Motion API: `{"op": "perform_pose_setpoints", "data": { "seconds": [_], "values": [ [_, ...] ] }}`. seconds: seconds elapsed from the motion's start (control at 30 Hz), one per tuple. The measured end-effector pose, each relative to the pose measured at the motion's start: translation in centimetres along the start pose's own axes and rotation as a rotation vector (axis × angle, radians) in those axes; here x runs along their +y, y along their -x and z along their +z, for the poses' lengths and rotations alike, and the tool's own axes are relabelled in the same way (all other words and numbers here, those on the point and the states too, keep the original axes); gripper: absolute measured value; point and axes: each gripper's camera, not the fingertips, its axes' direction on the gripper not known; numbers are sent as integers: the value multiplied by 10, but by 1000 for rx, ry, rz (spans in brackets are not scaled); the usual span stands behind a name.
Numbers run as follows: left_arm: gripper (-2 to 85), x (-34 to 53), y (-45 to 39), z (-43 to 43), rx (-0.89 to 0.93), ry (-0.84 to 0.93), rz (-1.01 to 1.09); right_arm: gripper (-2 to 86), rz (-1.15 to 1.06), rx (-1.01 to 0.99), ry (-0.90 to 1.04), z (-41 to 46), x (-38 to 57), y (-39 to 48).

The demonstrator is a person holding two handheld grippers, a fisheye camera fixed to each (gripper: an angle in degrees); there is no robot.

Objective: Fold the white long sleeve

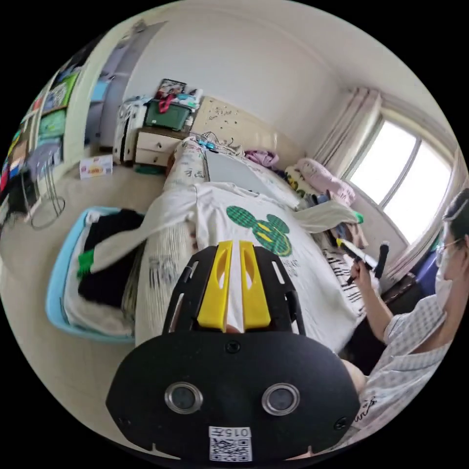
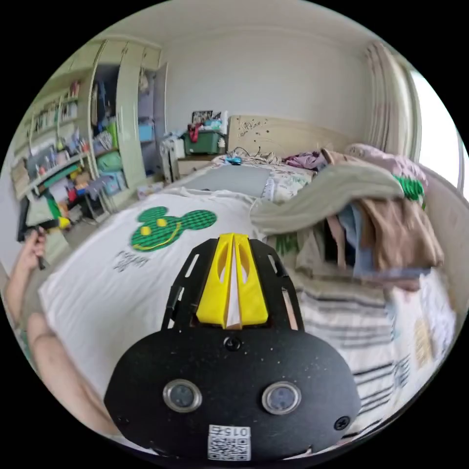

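the white long sleeve [image 1: 244, 229] lies spread on the bed [image 1: 220, 168], green print at frame centre. the left gripper [image 1: 233, 244] pinches its hem between narrow jaws, and the right gripper [image 2: 233, 238] clamps its edge too.

Beside the spread white long sleeve [image 2: 122, 288], a heap of clothes [image 2: 371, 229] crowded one bed edge; a blue laundry basket [image 1: 61, 283] blocked the floor beside the other.

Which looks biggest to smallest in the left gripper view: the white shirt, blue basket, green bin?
1. White shirt
2. Blue basket
3. Green bin
The bin sits farthest from the camera, so its true size is unsure.
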Motion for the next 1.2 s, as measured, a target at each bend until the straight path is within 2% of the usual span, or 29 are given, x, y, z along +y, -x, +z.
{"op": "perform_pose_setpoints", "data": {
  "seconds": [0.07, 0.17, 0.23, 0.3, 0.4, 0.53, 0.8, 1.0, 1.2],
  "values": [
    [-4, 50, -1, -46, -112, -99, -85, -5, 124, -43, -50, -63, 52, -4],
    [-1, 106, -12, -99, -158, -232, -169, -4, 251, 129, -75, -131, 115, 14],
    [8, 123, -19, -114, -163, -261, -201, -2, 258, 230, -34, -149, 129, 26],
    [46, 134, -21, -119, -146, -235, -247, 2, 232, 264, 62, -161, 125, 35],
    [80, 142, -18, -113, -87, -164, -264, 17, 233, 245, 106, -180, 118, 38],
    [85, 148, -18, -111, -57, -115, -259, 49, 257, 188, 87, -202, 117, 29],
    [87, 137, -16, -110, -131, -1, -251, 68, 368, 112, 113, -228, 119, -5],
    [97, 146, -1, -144, -114, -54, -300, 73, 447, 55, 124, -233, 116, -33],
    [100, 153, 34, -180, -95, -89, -414, 87, 410, 70, 119, -236, 92, -41]
  ]
}}
